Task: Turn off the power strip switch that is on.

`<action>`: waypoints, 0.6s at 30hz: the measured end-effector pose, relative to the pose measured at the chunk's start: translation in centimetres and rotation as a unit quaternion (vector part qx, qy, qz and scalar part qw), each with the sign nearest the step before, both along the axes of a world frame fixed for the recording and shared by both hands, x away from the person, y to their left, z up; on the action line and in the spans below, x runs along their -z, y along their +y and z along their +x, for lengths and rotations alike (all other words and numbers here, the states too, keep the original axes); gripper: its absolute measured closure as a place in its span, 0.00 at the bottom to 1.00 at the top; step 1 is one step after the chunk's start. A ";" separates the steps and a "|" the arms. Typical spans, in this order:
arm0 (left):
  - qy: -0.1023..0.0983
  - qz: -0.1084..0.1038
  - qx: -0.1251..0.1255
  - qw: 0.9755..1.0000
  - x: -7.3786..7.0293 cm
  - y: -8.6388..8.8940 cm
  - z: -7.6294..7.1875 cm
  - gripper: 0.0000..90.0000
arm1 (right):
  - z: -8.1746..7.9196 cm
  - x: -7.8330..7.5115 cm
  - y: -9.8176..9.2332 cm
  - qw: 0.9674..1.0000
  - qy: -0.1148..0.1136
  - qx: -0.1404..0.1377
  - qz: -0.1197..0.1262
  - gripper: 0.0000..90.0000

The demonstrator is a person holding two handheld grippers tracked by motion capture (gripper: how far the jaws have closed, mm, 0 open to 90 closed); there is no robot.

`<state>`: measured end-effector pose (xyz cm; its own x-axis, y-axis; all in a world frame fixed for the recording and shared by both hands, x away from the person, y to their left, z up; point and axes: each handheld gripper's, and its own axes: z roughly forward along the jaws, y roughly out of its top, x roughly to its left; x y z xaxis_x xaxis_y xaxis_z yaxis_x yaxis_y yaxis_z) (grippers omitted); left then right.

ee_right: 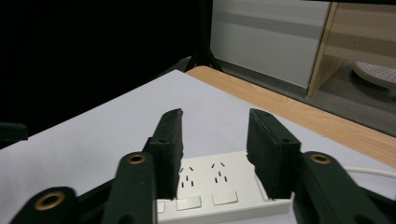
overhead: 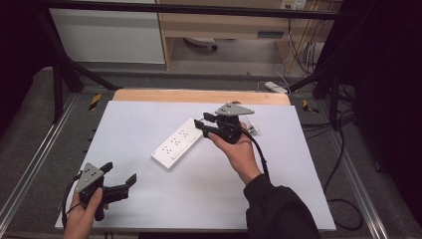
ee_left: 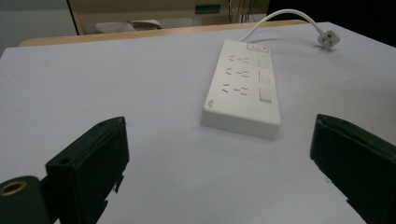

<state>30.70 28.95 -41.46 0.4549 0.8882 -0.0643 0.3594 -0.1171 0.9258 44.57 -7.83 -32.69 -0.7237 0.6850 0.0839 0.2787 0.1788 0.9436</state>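
While straddling power strip [ee_right: 219, 189]: right tool [ee_right: 215, 154].

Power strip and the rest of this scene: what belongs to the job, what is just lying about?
In the job:
- power strip, with its plug
- right gripper, straddling the strip's end

Lying about:
- left gripper, open, apart from the strip
- cables on the floor

Both black plastic two-jaw grippers, left gripper [overhead: 119, 173] and right gripper [overhead: 203, 121], carry a grey three-cornered plate behind the jaws, brass-ringed screw holes at the jaw bases, and a trailing black cable. A black sleeve [overhead: 278, 209] covers the right forearm.
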 end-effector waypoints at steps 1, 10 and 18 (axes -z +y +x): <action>0.000 0.000 0.000 1.000 0.0 0.0 0.0 0.05 | 0.0 0.1 0.2 1.000 -0.001 -0.003 0.001 0.69; 0.001 0.002 0.001 1.000 0.0 0.0 0.0 0.05 | -0.1 0.5 0.9 1.000 -0.010 -0.015 0.002 0.87; 0.000 0.002 0.001 1.000 0.0 0.0 0.0 0.05 | 0.0 1.0 1.5 1.000 -0.010 -0.021 0.001 0.98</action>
